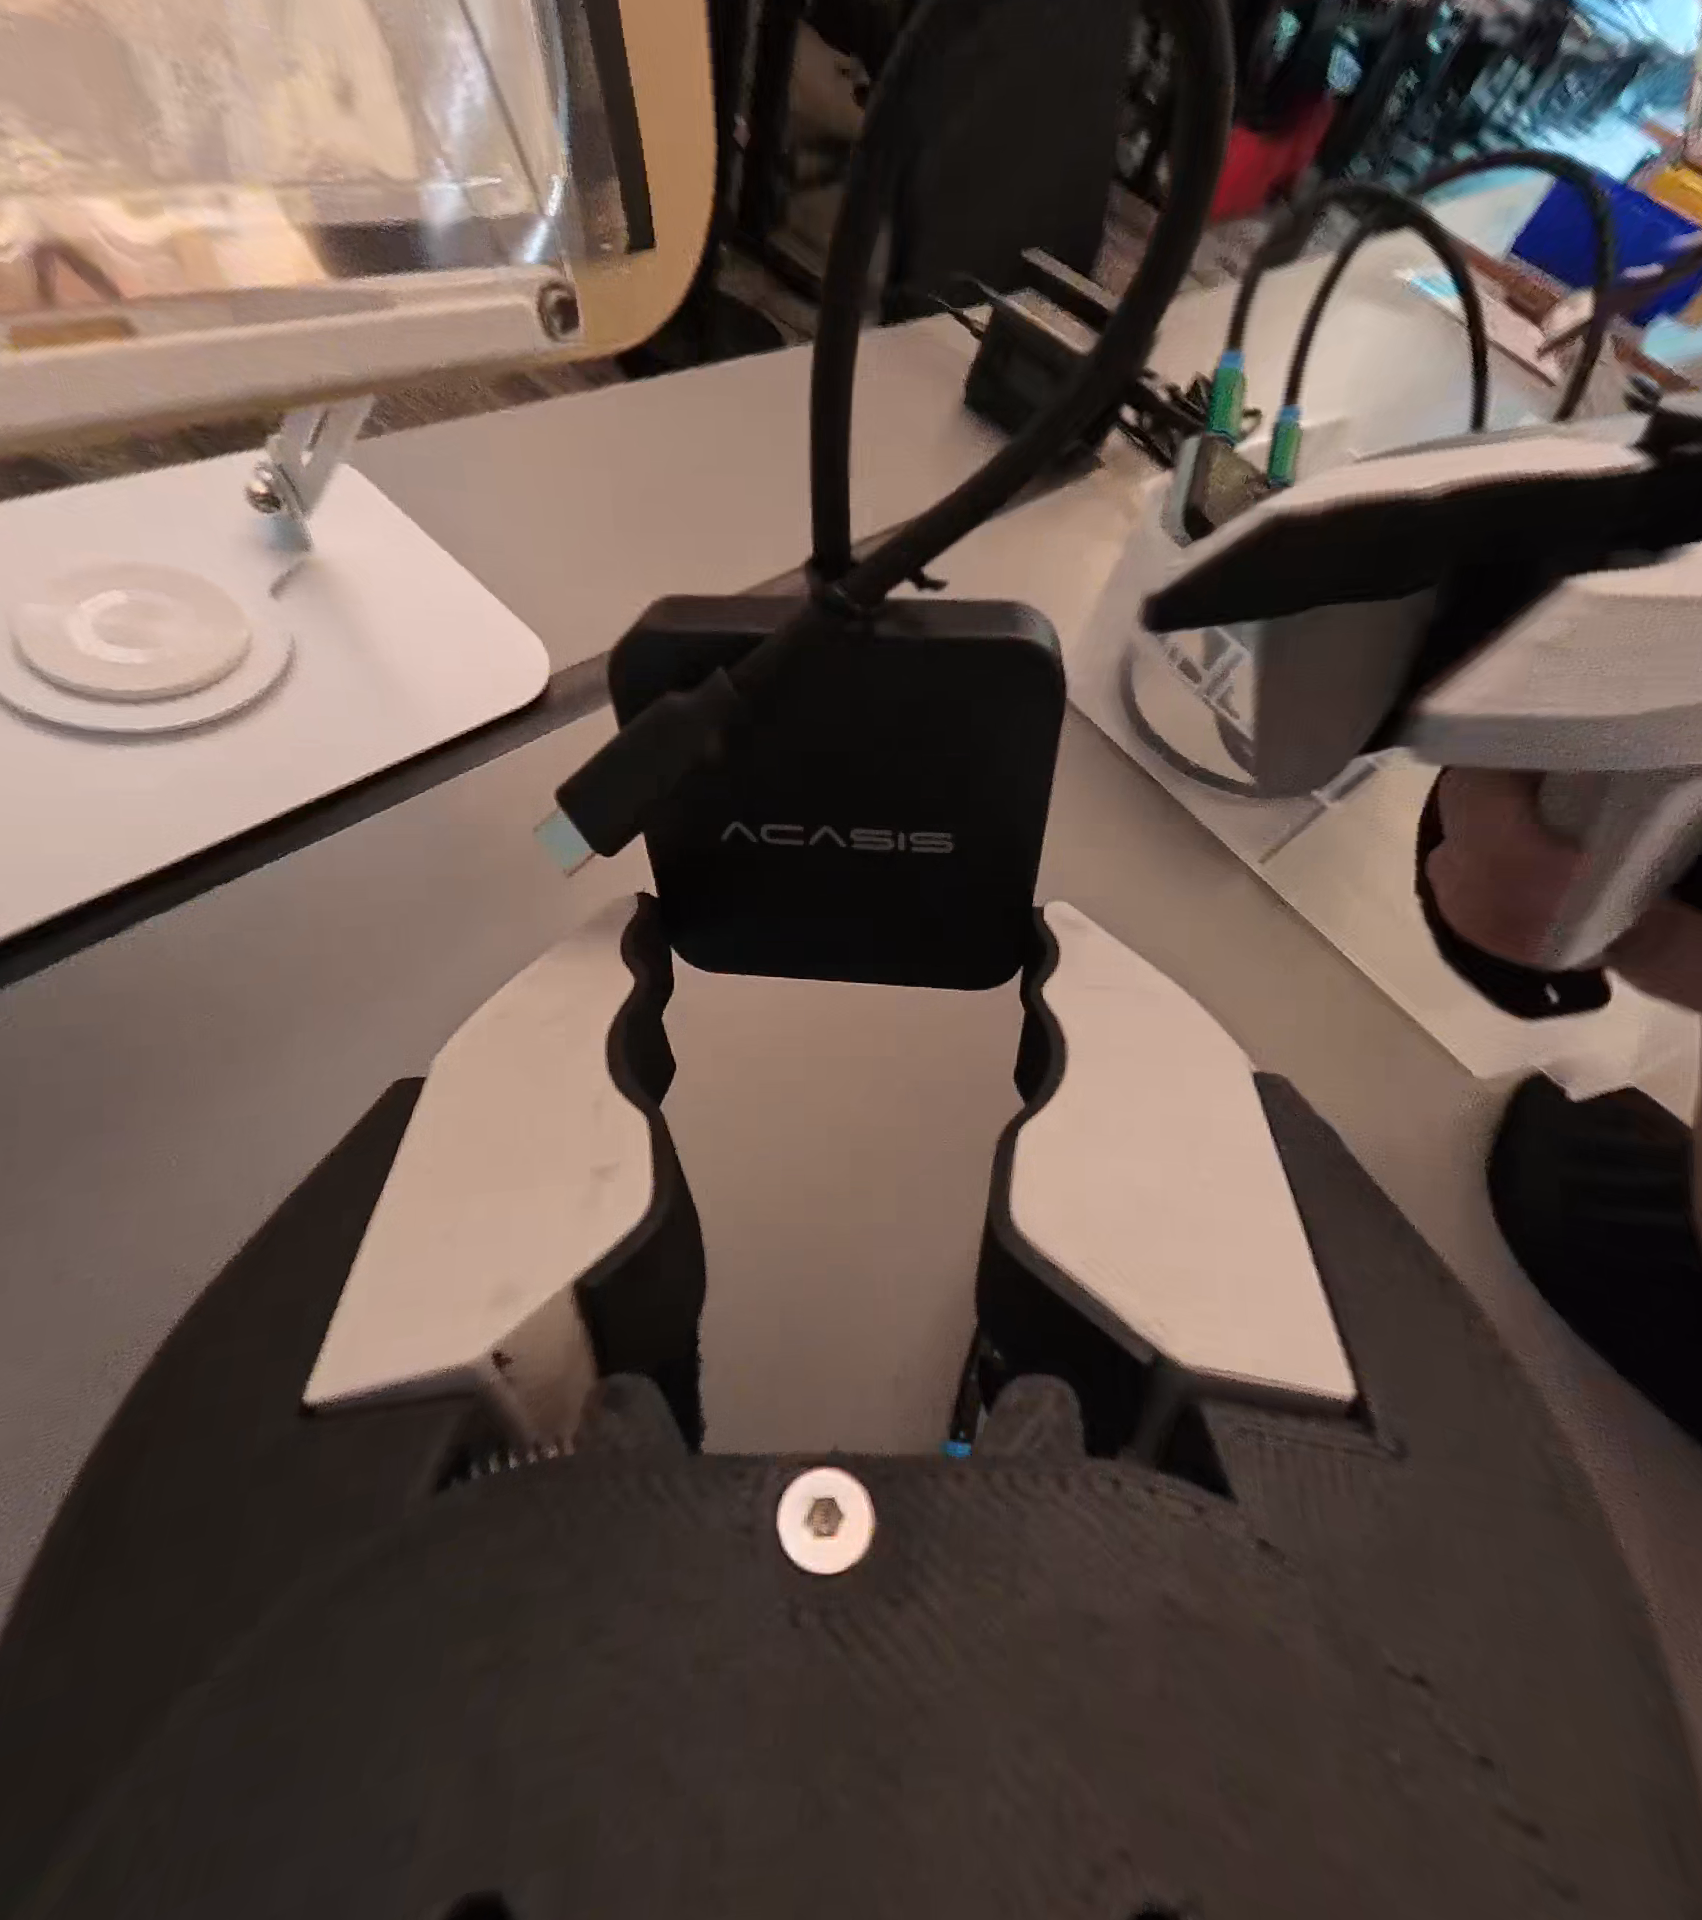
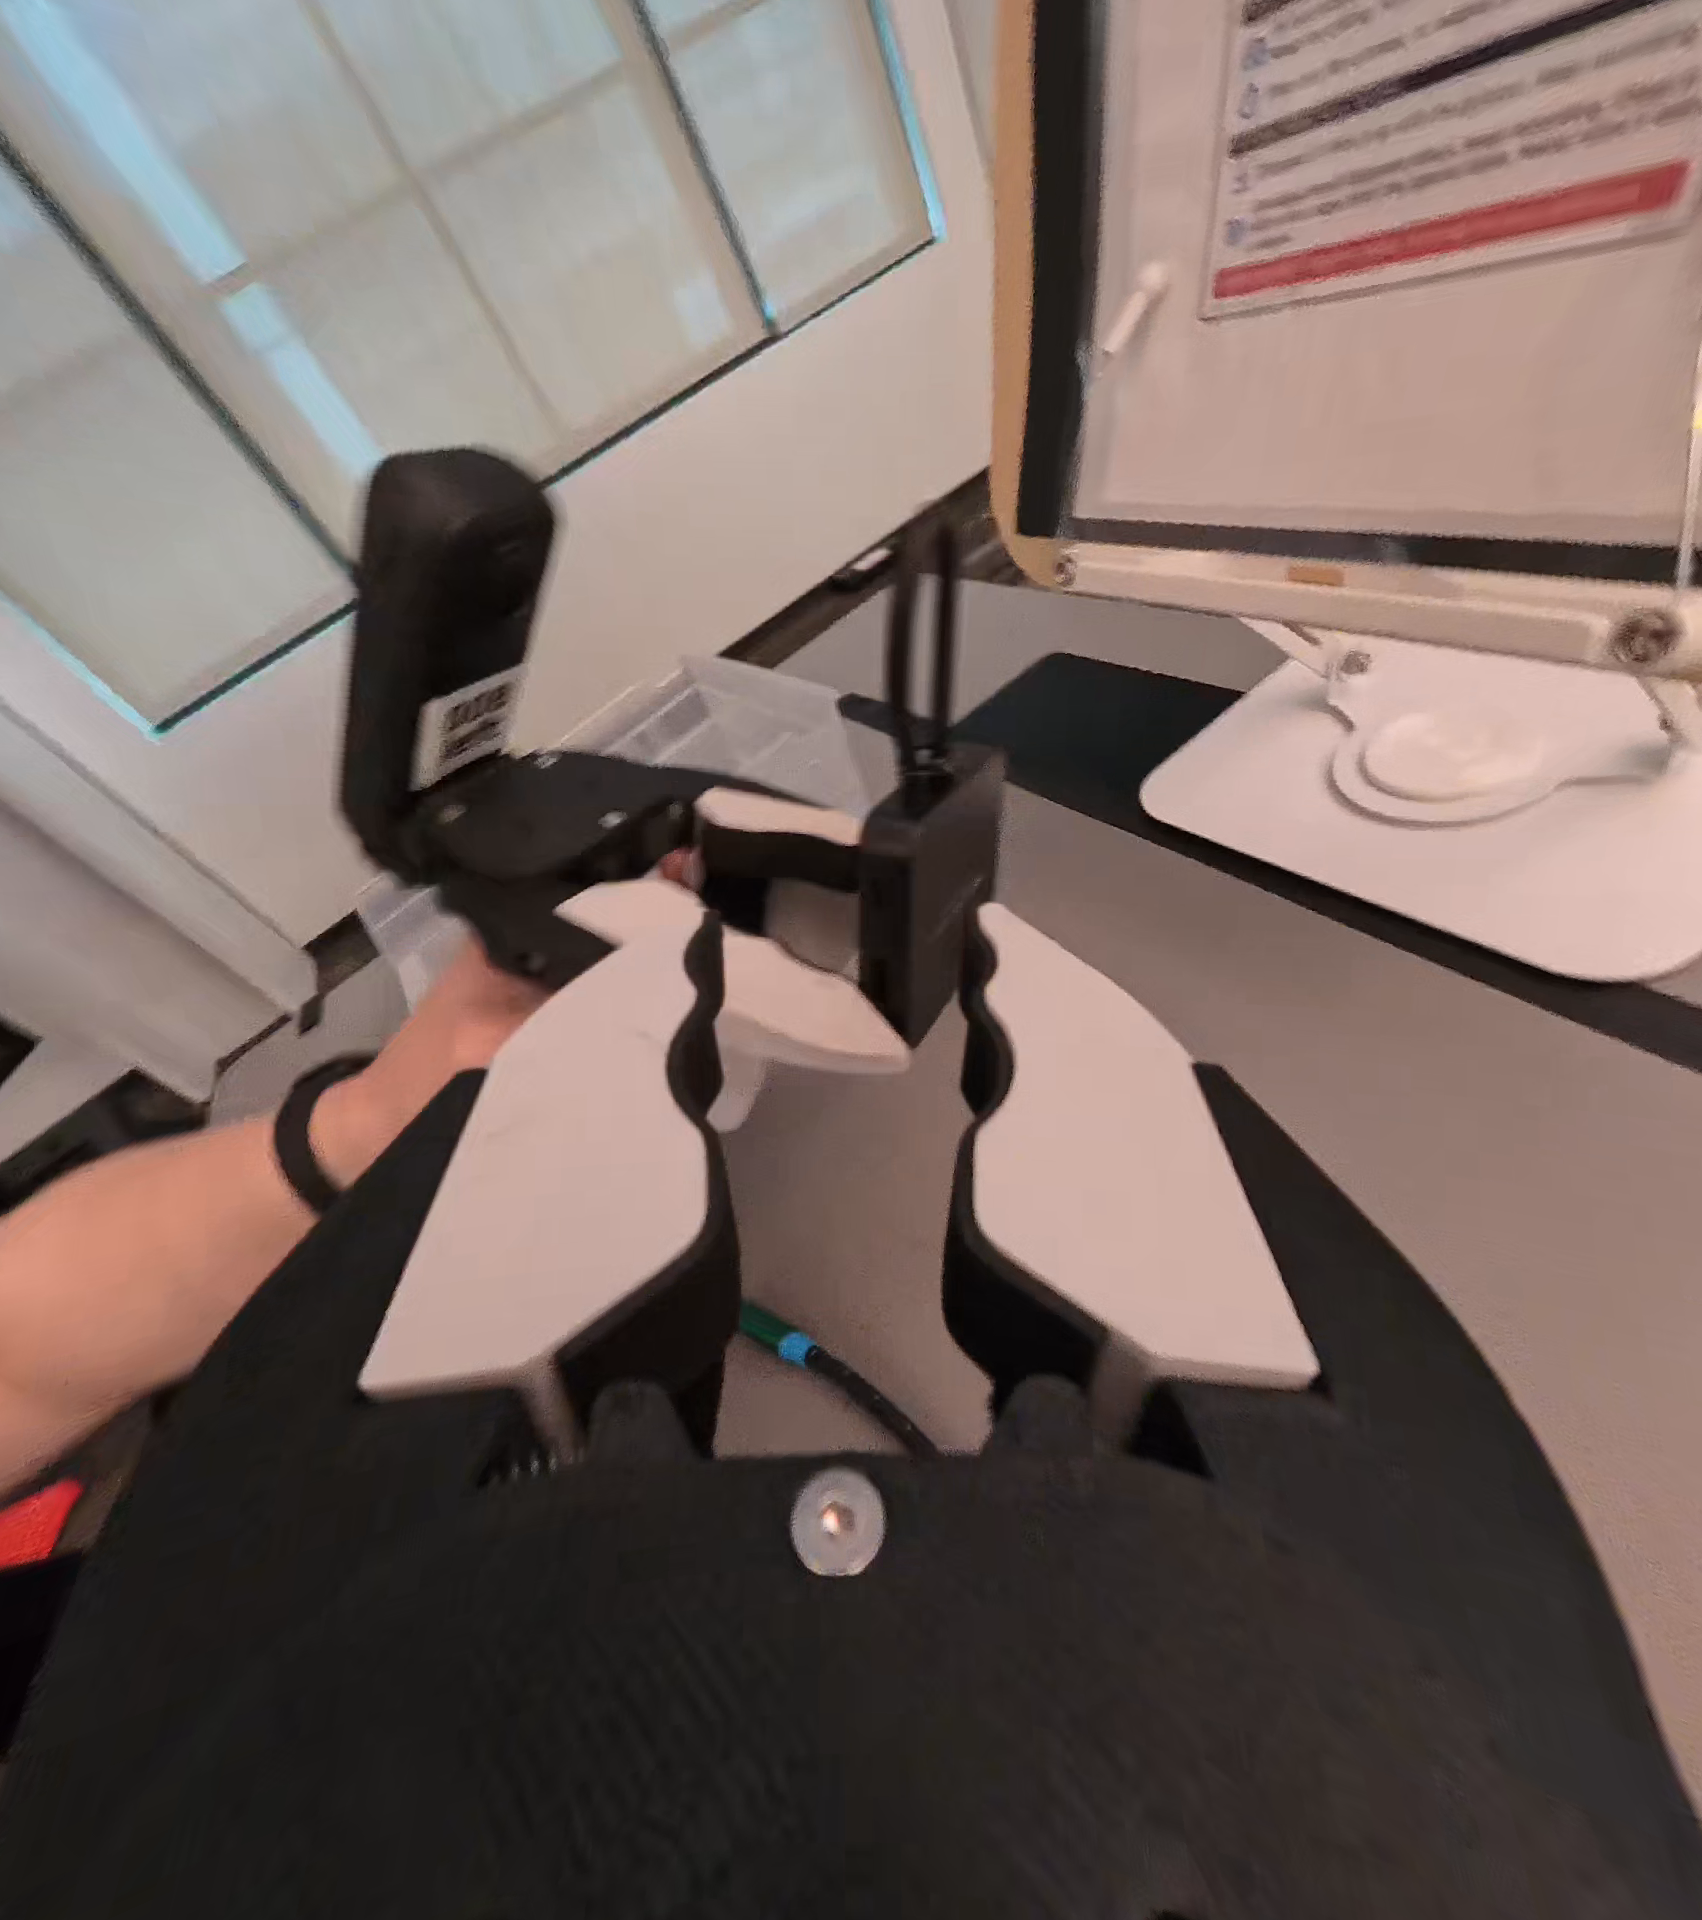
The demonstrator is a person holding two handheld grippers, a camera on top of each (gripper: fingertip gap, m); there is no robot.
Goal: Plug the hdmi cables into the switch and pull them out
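My left gripper [image 1: 842, 925] is shut on the lower edge of a black square switch [image 1: 847, 769] and holds it above the table. Black leads rise from the switch's top, and one short lead with a pale plug [image 1: 598, 790] hangs across its left side. In the right wrist view the left gripper [image 2: 868, 925] holds the switch [image 2: 930, 883] edge-on. My right gripper [image 2: 842, 935] is open and empty, its tips just short of the switch; it also shows in the left wrist view [image 1: 1169, 613] to the right of the switch. Cables with green and blue collars [image 1: 1231, 405] stand in a white container [image 1: 1164, 665].
A clear sign holder on a white base [image 1: 203, 727] stands at the left, and shows in the right wrist view [image 2: 1449, 831] at the right. A green and blue cable end [image 2: 785, 1345] lies on the grey table [image 2: 1346, 1195] under my right gripper. Coloured bins [image 1: 1605, 229] stand far back.
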